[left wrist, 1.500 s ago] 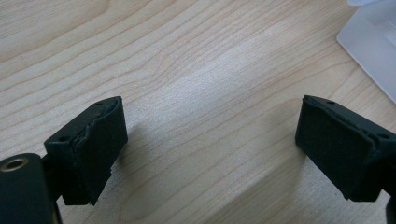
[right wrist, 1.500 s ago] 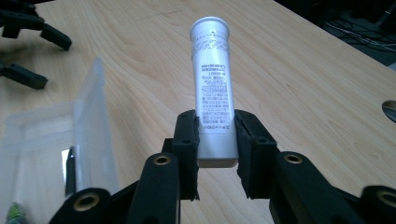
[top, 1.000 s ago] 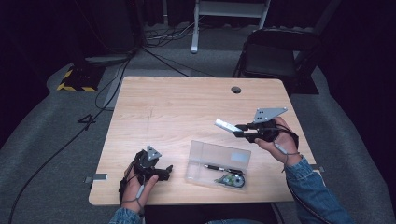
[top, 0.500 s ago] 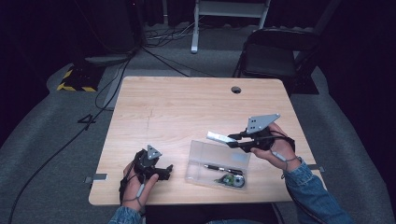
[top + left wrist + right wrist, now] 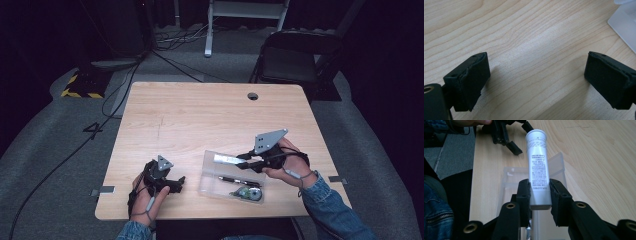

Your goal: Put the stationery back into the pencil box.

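The white tube (image 5: pixel 537 165) sits clamped between the pads of the right gripper (image 5: pixel 539 195), held by its flat crimped end; its capped end points straight out ahead of the jaws. Directly beneath the gripper and tube is the clear plastic box (image 5: pixel 212 181), with a pen (image 5: pixel 239 179) lying in it. Farther off, beyond the tube's cap, the left gripper (image 5: pixel 536 82) rests low over the bare counter (image 5: pixel 200 115), jaws spread wide with nothing between them.
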Available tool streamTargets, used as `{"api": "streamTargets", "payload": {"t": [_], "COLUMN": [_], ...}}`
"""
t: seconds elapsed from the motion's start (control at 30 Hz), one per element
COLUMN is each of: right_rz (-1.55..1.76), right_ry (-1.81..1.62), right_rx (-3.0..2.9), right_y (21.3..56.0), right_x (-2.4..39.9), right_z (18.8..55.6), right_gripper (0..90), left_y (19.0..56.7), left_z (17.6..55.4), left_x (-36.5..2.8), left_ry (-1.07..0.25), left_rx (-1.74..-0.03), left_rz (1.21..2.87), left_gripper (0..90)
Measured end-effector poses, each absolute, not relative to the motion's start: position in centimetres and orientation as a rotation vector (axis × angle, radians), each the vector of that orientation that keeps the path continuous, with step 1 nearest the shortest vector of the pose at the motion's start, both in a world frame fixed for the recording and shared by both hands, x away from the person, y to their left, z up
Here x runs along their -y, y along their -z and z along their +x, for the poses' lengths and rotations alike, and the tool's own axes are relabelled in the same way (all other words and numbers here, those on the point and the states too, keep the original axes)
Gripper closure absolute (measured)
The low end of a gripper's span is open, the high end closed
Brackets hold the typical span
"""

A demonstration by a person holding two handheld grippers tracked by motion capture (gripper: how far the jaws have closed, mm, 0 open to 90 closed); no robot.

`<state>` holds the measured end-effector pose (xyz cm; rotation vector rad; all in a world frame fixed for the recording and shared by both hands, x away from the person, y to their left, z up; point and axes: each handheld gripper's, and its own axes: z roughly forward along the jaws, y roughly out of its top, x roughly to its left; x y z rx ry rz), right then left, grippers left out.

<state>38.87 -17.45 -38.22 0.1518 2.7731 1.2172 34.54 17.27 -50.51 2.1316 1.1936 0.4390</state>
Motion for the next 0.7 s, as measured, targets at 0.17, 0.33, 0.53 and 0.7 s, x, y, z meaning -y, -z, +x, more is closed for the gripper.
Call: {"api": "streamTargets", "payload": {"t": [0.17, 0.33, 0.53, 0.7], "right_rz": [0.111, 0.08, 0.053, 0.042], "right_ry": [-1.186, -1.142, -1.106, -1.051], "right_rx": [-2.805, -2.845, -2.882, -2.916], "right_y": [38.5, 39.0, 39.8, 40.5], "right_x": [17.0, 16.5, 15.9, 15.4], "right_z": [38.6, 38.4, 38.3, 38.2], "right_gripper": [71.7, 71.7, 71.7, 71.7], "left_y": [50.5, 50.5, 50.5, 50.5], "left_z": [34.5, 34.5, 34.6, 34.6], "left_x": [-17.3, -17.3, -17.3, -17.3], "left_ry": [-0.438, -0.439, -0.438, -0.437], "left_rx": [-1.194, -1.193, -1.188, -1.188], "left_rz": [2.132, 2.132, 2.134, 2.134], "left_gripper": [6.8, 6.8, 6.3, 6.3]}}
